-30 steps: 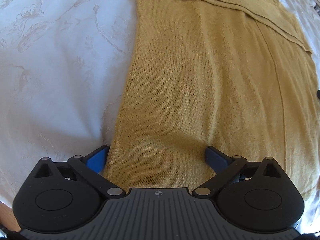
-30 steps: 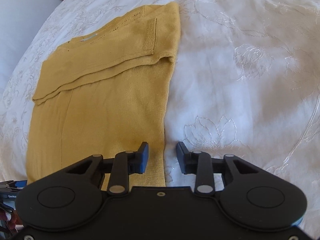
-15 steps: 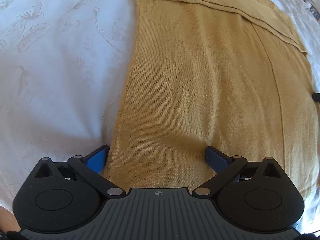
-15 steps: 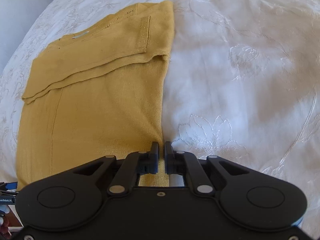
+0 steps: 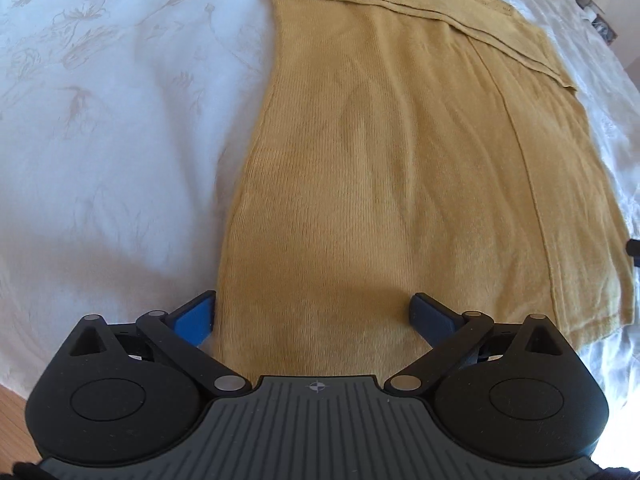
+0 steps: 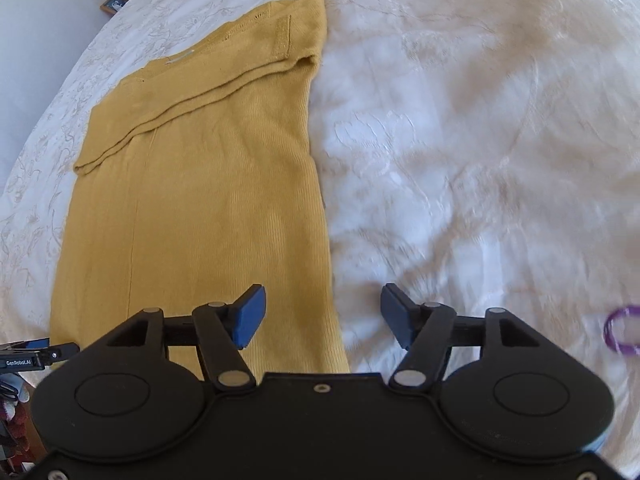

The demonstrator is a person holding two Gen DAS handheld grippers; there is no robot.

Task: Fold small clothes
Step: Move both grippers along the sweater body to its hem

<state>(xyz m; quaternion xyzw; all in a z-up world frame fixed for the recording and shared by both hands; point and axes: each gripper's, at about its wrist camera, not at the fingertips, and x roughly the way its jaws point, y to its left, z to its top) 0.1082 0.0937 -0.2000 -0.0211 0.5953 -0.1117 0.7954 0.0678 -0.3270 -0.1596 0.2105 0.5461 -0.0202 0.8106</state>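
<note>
The mustard knit top [image 5: 380, 184] lies flat on the bed, on a white embroidered bedspread [image 5: 112, 120]. Its far portion is already folded over in a double layer; the near hem runs under both tools.

Handling, as judged: light, soft and limp, with a fine ribbed knit. It should drape and stretch rather than hold shape, and may drag against the textured bedspread. Best purchase is at the near hem corners, pinching both layers at the side edges so the fold lifts evenly.

Left tool [image 5: 314, 316]: jaws wide apart, straddling the top's near left edge, nothing gripped. Right tool [image 6: 322, 316]: jaws opening, the top's right edge lying between them, pads not pressing on it.

Writing: a small white neck label [image 6: 180, 56] shows at the far end, unreadable. At the left margin of the right wrist view, a dark device [image 6: 24, 360] bears "GenRobot.AI". A purple ring-shaped item [image 6: 622, 330], blurred, lies on the bedspread at right.
</note>
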